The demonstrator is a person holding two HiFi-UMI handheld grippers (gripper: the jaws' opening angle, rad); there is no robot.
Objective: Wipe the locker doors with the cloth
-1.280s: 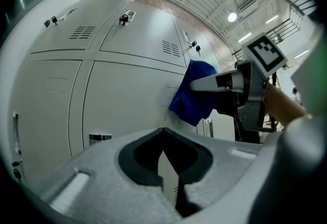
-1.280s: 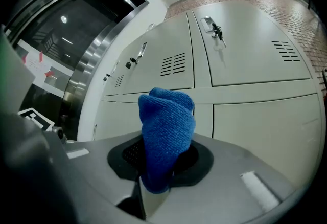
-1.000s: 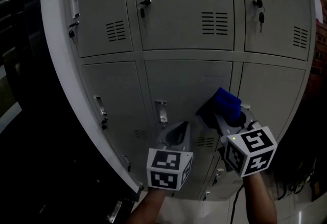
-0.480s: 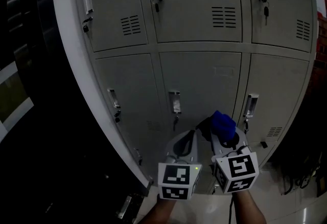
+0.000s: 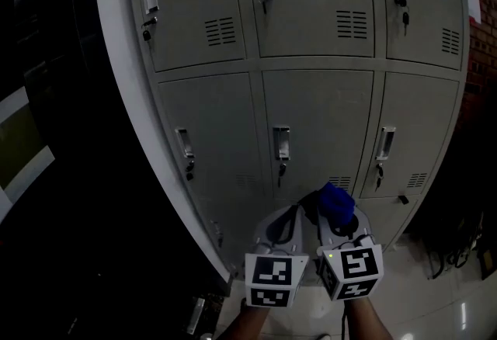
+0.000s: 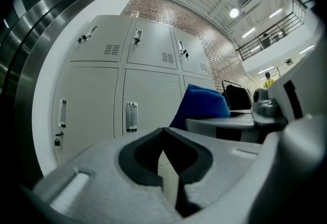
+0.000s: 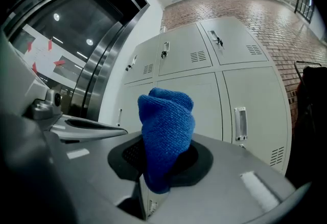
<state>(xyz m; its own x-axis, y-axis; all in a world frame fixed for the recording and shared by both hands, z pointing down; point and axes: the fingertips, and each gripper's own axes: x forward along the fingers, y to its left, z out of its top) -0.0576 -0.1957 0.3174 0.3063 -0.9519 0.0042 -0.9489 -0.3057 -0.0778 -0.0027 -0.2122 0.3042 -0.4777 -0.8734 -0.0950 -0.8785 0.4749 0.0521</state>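
The grey locker doors (image 5: pixel 318 121) stand in two rows ahead, each with a handle and a vent. My right gripper (image 5: pixel 332 216) is shut on a bunched blue cloth (image 5: pixel 336 204), held low in front of the bottom row. The cloth (image 7: pixel 166 126) sticks up out of the right gripper (image 7: pixel 163 164), with the doors (image 7: pixel 245 90) a short way behind it and not touching. My left gripper (image 5: pixel 289 216) sits close beside it on the left, shut and holding nothing. In the left gripper view the shut jaws of the left gripper (image 6: pixel 164 138) face the doors (image 6: pixel 148 95), with the cloth (image 6: pixel 202 105) at the right.
A white side panel (image 5: pixel 124 74) edges the lockers on the left, with dark steel panelling (image 5: pixel 46 59) beyond it. A brick wall (image 5: pixel 474 36) and cables (image 5: pixel 450 253) on the tiled floor lie to the right. A person (image 6: pixel 267 79) stands far off.
The right gripper and cloth have come down from the lower middle door and back from it. Both grippers now sit lower and closer together, and more of the lockers shows.
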